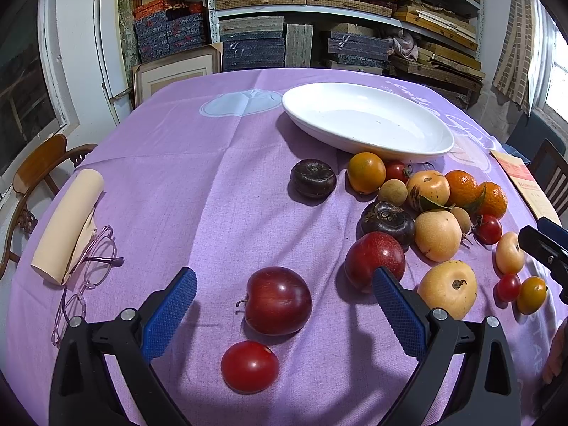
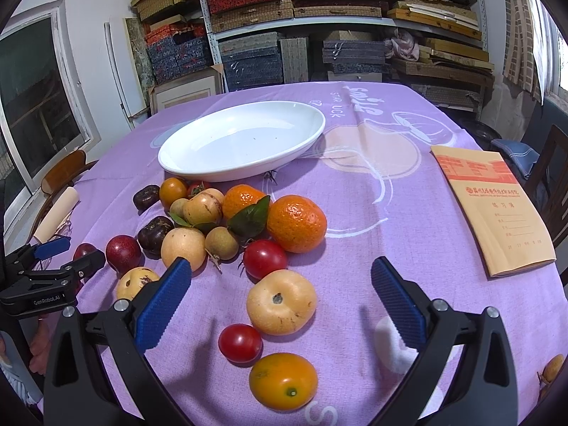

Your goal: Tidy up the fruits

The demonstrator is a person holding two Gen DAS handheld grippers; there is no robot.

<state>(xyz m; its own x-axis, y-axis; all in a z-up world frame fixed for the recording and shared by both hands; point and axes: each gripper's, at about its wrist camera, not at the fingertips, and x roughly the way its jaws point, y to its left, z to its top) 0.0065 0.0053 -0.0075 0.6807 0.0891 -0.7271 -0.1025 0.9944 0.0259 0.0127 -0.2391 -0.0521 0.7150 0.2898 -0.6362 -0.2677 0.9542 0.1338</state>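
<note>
Nothing's been picked up yet, and the white plate (image 1: 365, 120) at the back of the table (image 1: 213, 177) has nothing in it. Left gripper (image 1: 284, 301) hangs released around a dark red plum (image 1: 278, 300); I'd clench there first. Right gripper (image 2: 280, 298) is spread wide over a pale yellow fruit (image 2: 280, 305), so same deal, then carry both to the plate.

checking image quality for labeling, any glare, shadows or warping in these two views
Left wrist view: shelves bow from fisheye, bright highlights on the dark red plum, left gripper shadows on the cloth. Right wrist view: black corners, overexposed window, sharp white plate.
</note>
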